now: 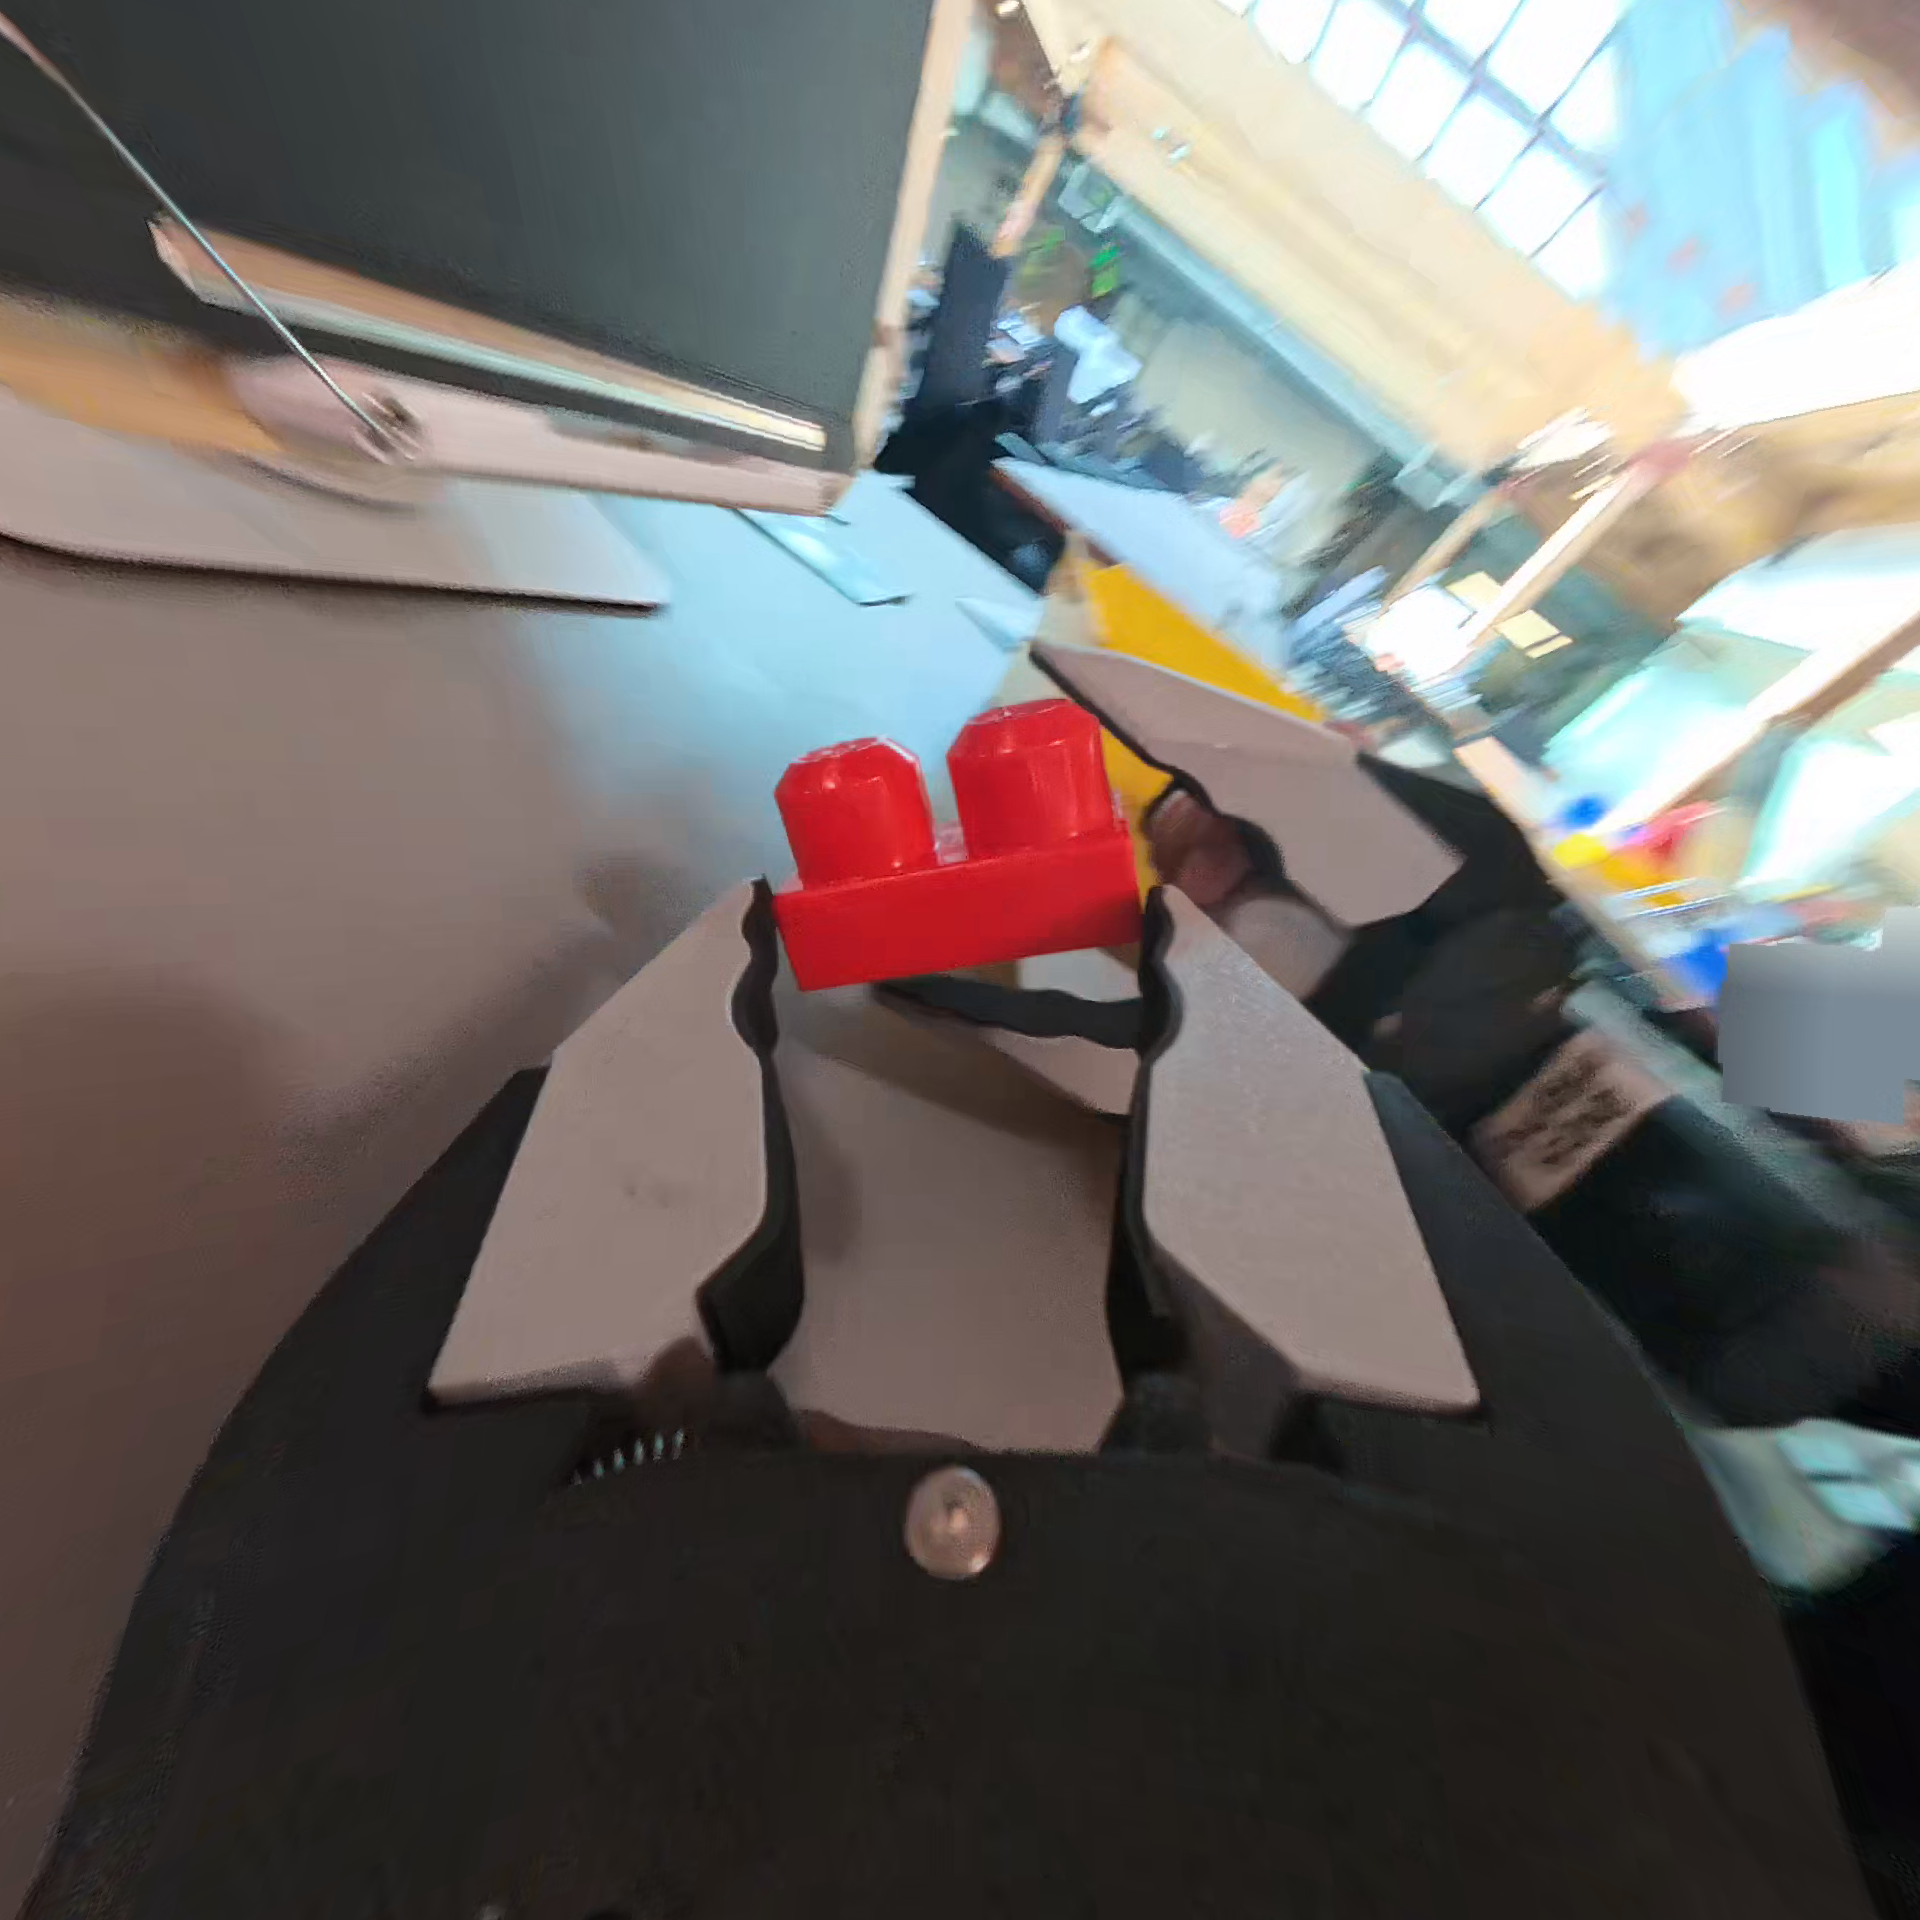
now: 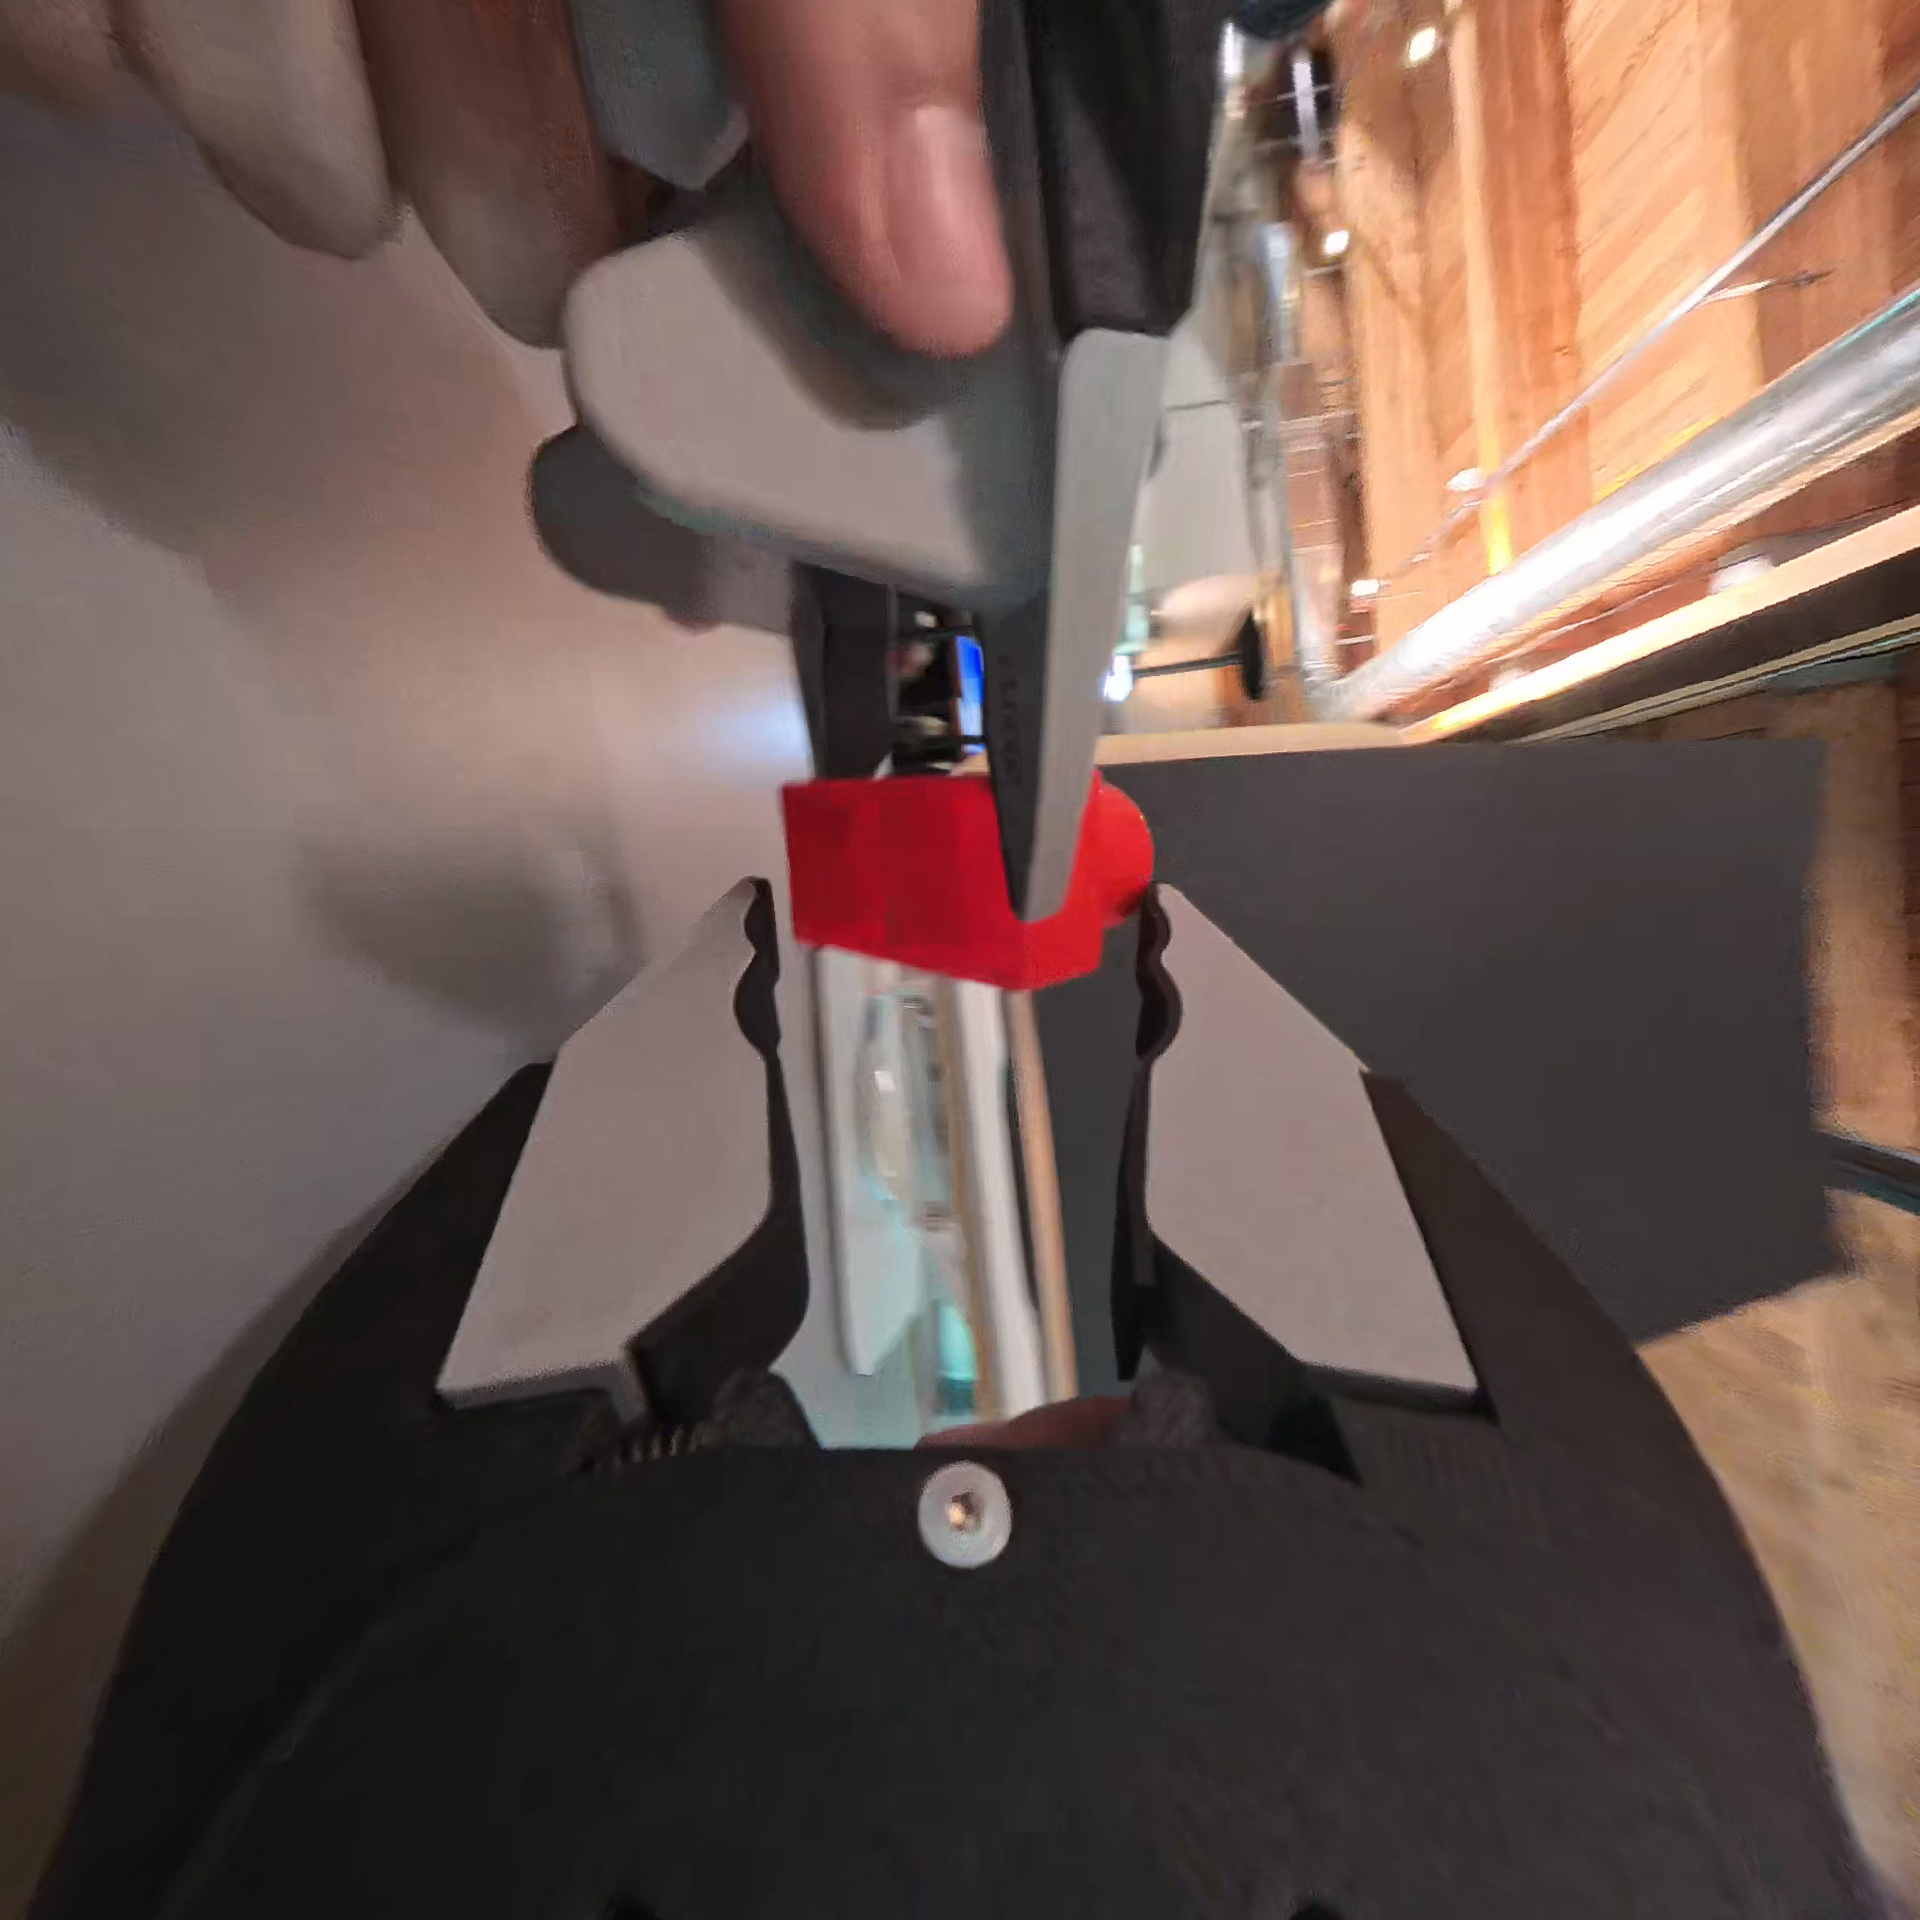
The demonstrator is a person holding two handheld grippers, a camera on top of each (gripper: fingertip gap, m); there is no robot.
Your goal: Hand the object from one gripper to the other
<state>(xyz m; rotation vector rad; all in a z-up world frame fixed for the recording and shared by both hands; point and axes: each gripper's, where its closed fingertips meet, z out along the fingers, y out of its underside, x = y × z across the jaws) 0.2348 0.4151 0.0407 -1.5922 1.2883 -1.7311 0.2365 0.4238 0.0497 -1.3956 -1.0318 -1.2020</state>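
Mid-handover, the red two-stud brick (image 1: 951,868) sits clamped at the left gripper (image 1: 954,930) fingertips, while the right gripper (image 2: 954,914), jaws parted, brackets it without clearly gripping; closing and release remain.

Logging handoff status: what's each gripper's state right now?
Left gripper: shut on the red brick.
Right gripper: open around the brick, not yet clamped.

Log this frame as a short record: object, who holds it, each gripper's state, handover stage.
object: red toy brick, two studs on top
holder: left gripper, fingers clamped on the brick's two ends
left gripper: shut on the brick
right gripper: open, fingers either side of the brick, contact unclear
handover stage: brick between both grippers, not yet released by the left
image quality: background motion-blurred
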